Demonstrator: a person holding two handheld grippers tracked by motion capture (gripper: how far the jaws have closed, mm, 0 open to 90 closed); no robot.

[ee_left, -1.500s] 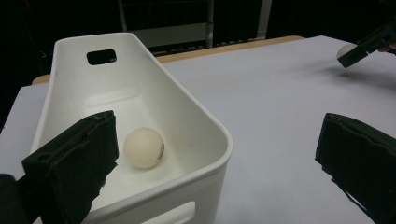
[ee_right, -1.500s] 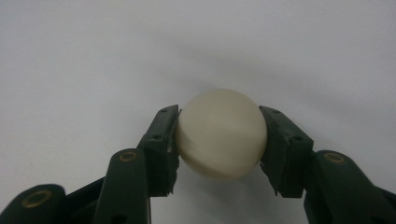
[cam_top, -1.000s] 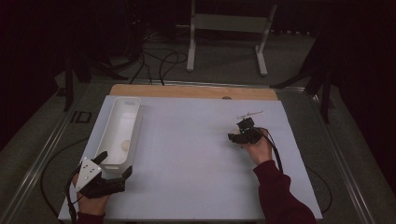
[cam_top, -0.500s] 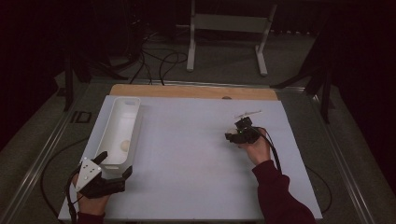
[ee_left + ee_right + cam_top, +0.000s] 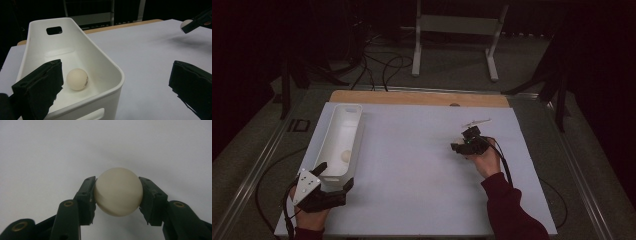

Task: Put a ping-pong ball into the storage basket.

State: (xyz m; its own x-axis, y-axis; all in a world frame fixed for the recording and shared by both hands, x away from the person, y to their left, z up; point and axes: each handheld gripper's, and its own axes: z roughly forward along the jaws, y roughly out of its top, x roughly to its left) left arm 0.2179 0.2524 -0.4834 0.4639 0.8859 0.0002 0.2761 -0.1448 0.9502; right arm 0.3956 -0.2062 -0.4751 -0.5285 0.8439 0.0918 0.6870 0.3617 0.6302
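A long white bin [image 5: 354, 116] lies at the left of the white mat, with one cream ball [image 5: 345, 156] resting inside it. My left gripper [image 5: 334, 176] sits at the bin's near end, open; its jaws straddle the bin's near corner [image 5: 117, 75] and the ball [image 5: 77, 79] lies just ahead of the left jaw. To the right of the mat's middle, my right gripper [image 5: 460, 146] hovers above the mat, shut on a second cream ball [image 5: 117, 191], with its pads [image 5: 87, 192] pressing on both sides. The left gripper view also catches that gripper [image 5: 197, 20] and its ball [image 5: 184, 24].
The white mat [image 5: 412, 175] covers a table with a wooden strip [image 5: 417, 97] along the far edge. A metal stand [image 5: 457, 25] and cables [image 5: 382, 65] are on the floor behind. Table rails run down both sides.
My right gripper has edged slightly to the left with the ball still held. The left gripper and the bin have stayed put.
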